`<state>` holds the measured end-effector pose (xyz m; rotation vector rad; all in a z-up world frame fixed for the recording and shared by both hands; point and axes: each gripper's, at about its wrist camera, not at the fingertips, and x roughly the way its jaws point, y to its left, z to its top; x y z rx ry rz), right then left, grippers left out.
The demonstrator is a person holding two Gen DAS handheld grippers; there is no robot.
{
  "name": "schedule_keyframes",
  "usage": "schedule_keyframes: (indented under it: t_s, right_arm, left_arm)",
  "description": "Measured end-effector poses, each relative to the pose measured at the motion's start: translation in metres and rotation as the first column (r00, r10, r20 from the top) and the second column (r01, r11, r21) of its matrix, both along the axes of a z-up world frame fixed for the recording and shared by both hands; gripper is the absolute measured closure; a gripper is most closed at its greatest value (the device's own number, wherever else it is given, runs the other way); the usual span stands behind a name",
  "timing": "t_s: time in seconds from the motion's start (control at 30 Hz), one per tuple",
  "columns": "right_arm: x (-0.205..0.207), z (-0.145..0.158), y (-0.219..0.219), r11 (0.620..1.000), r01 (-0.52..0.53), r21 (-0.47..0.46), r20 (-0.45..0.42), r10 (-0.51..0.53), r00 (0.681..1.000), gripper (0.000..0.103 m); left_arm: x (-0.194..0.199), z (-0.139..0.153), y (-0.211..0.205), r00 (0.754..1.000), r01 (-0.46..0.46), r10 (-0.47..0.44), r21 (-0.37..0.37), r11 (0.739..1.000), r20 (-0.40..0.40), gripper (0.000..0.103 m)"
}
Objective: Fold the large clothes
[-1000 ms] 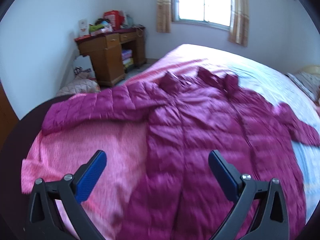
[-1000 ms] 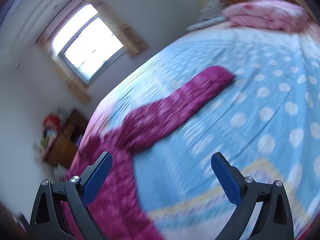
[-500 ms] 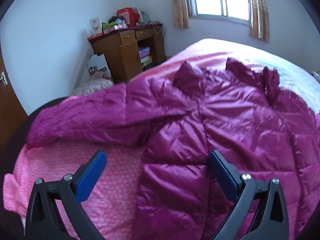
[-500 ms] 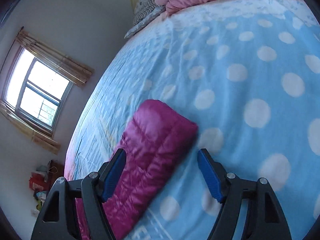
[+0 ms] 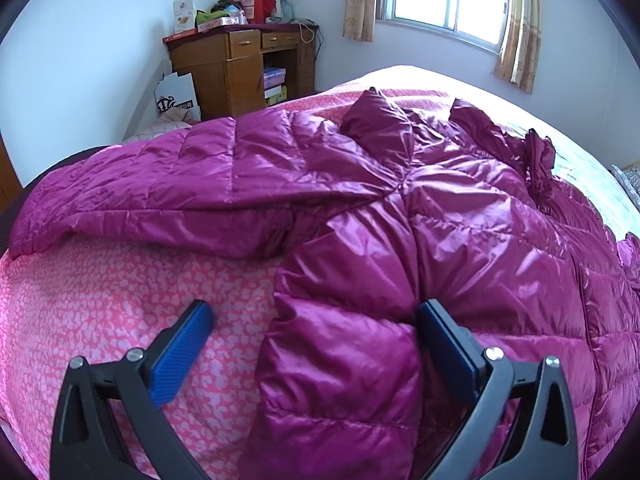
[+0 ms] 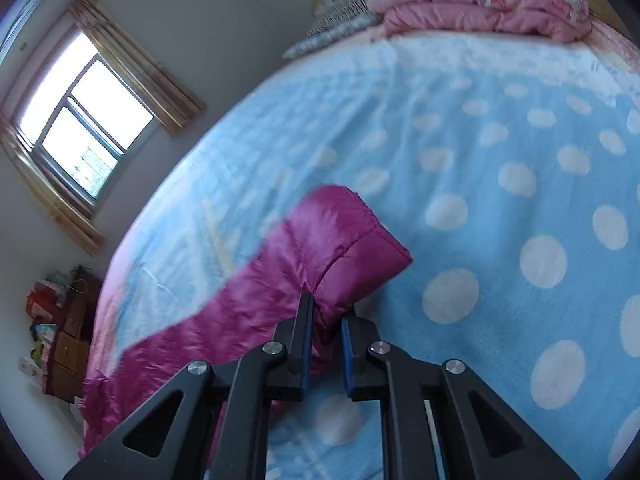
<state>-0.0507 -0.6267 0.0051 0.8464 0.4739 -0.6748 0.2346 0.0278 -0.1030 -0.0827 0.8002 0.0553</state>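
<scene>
Since earlier: right claw (image 6: 325, 322) onto one sleeve (image 6: 344, 248)

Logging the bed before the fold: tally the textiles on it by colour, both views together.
Magenta: 1, the down jacket
Pink: 2, the patterned sheet and the folded quilt
Blue: 1, the dotted blanket
Striped pillow, colour unclear: 1
Total: 5

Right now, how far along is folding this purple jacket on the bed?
Done: the jacket lies spread out on the bed, no fold made yet. In hand: the right gripper is shut on a sleeve cuff; the left gripper is open, straddling the jacket's side edge. Left: every fold.
</scene>
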Motion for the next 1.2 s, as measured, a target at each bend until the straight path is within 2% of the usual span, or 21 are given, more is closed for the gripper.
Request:
schedule_keyframes:
  t_s: [0.13,0.2,0.27,0.37,0.47,0.6,0.67,0.77,0.87,0.93,1.1,1.2]
  right_arm:
    - [0.001,0.06,0.037,0.99,-0.089,-0.113,0.089,0.099,0.991,0.093]
    - [0.01,0.096,0.069,0.968,-0.171,-0.186,0.123,0.196,0.973,0.093]
    - [0.024,0.128,0.108,0.93,-0.261,-0.26,0.139,0.304,0.943,0.093]
    - [0.051,0.166,0.178,0.846,-0.406,-0.345,0.154,0.478,0.865,0.093]
    - [0.086,0.181,0.253,0.744,-0.552,-0.375,0.146,0.636,0.758,0.093]
    - [0.14,0.161,0.356,0.591,-0.728,-0.348,0.126,0.799,0.588,0.093]
    - [0.165,0.138,0.396,0.525,-0.787,-0.324,0.096,0.846,0.525,0.093]
    - [0.197,0.096,0.449,0.444,-0.851,-0.28,0.032,0.891,0.453,0.093]
    - [0.223,0.051,0.479,0.395,-0.895,-0.209,0.002,0.915,0.403,0.093]
    - [0.235,0.028,0.486,0.369,-0.915,-0.162,0.015,0.928,0.372,0.093]
    - [0.238,-0.016,0.517,0.327,-0.94,-0.099,0.031,0.945,0.325,0.093]
    - [0.238,-0.024,0.521,0.31,-0.949,-0.052,0.06,0.95,0.307,0.093]
  left_arm:
    - [-0.001,0.0,0.0,1.0,0.0,0.0,-0.001,1.0,0.0,0.0]
    - [0.002,0.0,-0.001,1.0,0.0,0.0,-0.002,1.0,0.001,0.0]
    - [0.001,0.0,-0.001,1.0,0.0,0.0,-0.002,1.0,0.0,0.0]
    - [0.001,-0.001,0.0,1.0,0.0,0.0,-0.001,1.0,0.001,0.0]
    - [-0.001,0.001,0.001,1.0,0.001,-0.001,-0.004,1.0,0.003,0.0]
    - [0.0,0.001,0.002,1.0,0.002,-0.002,-0.007,1.0,0.005,0.0]
    - [0.0,0.001,0.002,1.0,0.003,-0.003,-0.009,1.0,0.007,0.0]
    - [-0.001,0.002,0.002,1.0,0.005,-0.005,-0.013,1.0,0.011,0.0]
    - [-0.002,0.002,0.003,1.0,0.007,-0.007,-0.017,1.0,0.018,0.0]
    - [-0.004,0.002,0.003,1.0,0.008,-0.008,-0.02,1.0,0.022,0.0]
    - [-0.005,0.002,0.004,1.0,0.009,-0.008,-0.022,1.0,0.027,0.0]
    - [-0.004,0.002,0.003,1.0,0.008,-0.008,-0.02,1.0,0.029,0.0]
